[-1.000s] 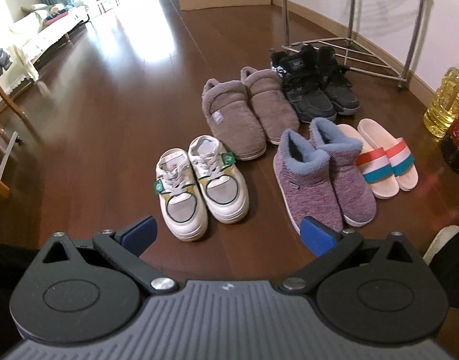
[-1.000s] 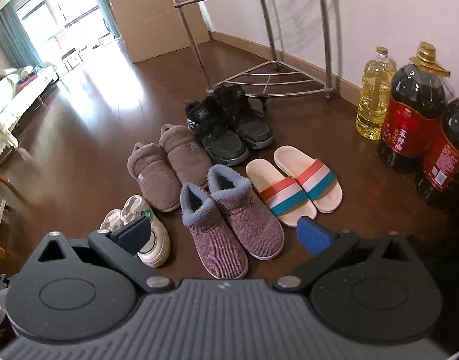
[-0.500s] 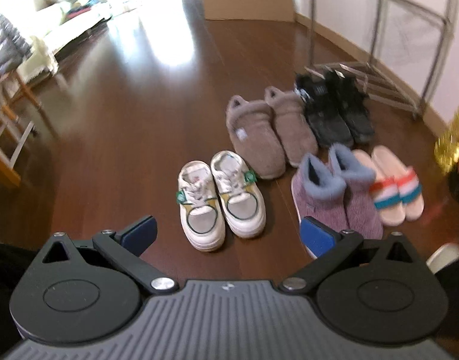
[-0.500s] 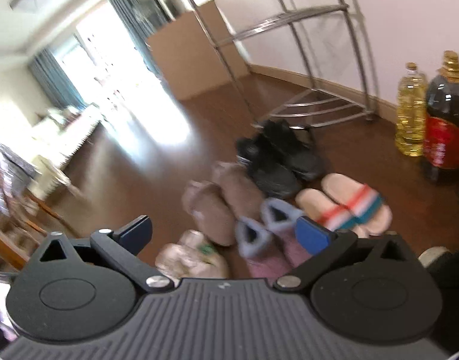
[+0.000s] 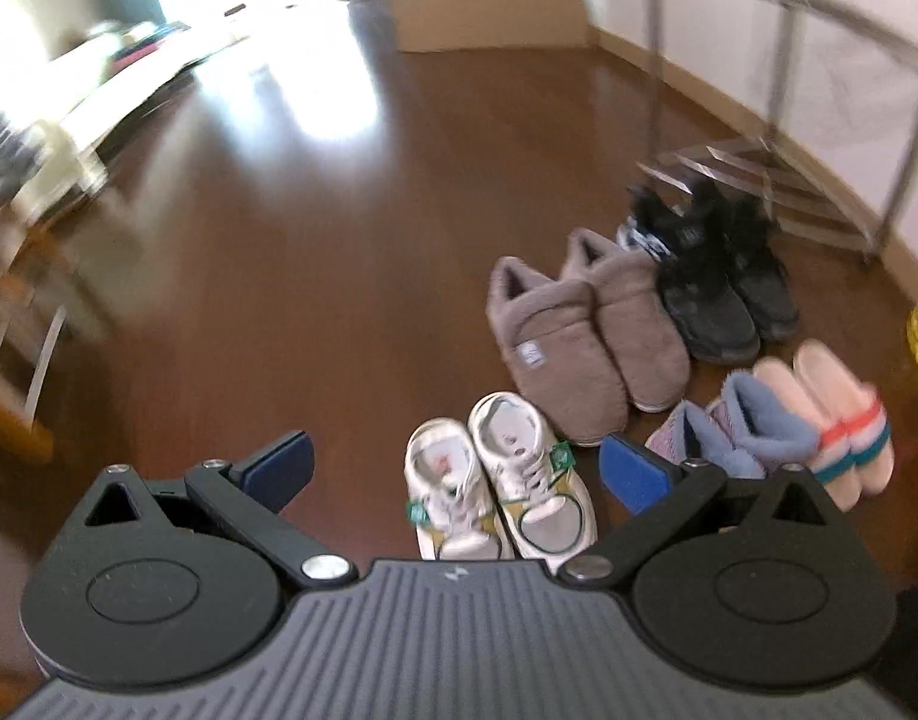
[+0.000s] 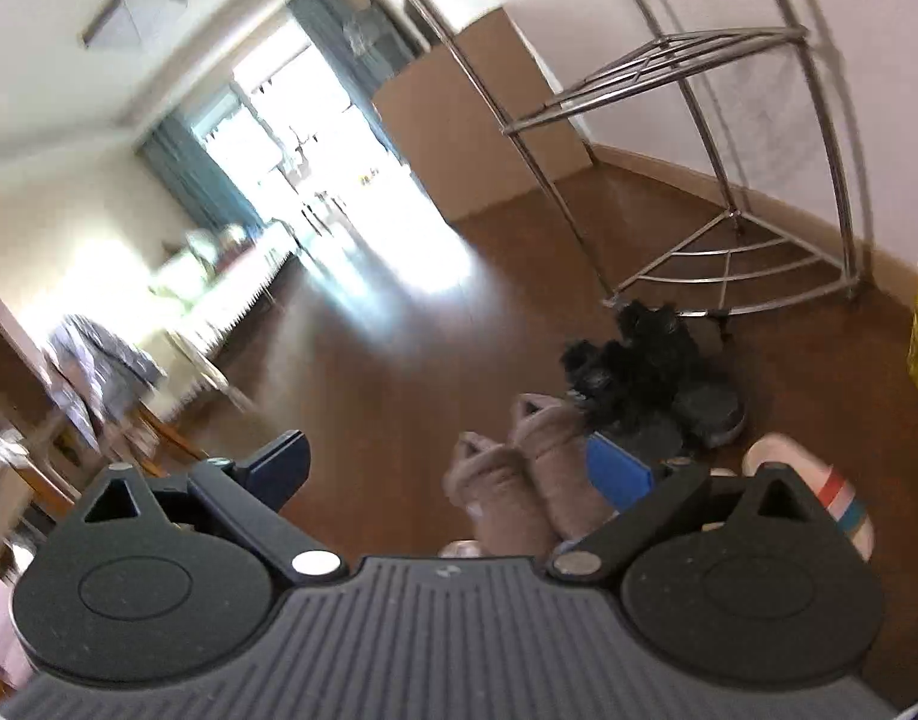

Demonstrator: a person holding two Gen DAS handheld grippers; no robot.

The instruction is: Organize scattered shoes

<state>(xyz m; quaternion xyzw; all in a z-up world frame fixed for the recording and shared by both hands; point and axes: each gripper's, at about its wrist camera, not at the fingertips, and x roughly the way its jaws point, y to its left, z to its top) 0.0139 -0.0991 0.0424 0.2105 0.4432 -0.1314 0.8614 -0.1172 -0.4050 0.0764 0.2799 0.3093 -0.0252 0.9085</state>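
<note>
Blurred purple boots (image 5: 741, 438) sit half-hidden behind the wide-open, empty left claw (image 5: 453, 471); right claw (image 6: 447, 468) likewise.

Brown wooden floor (image 5: 315, 276) carries paired shoes (image 5: 585, 336).

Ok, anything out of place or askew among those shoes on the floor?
Nothing stands out. The white sneakers, brown slippers, black boots, purple booties and striped slides all sit upright in matched pairs.
</note>
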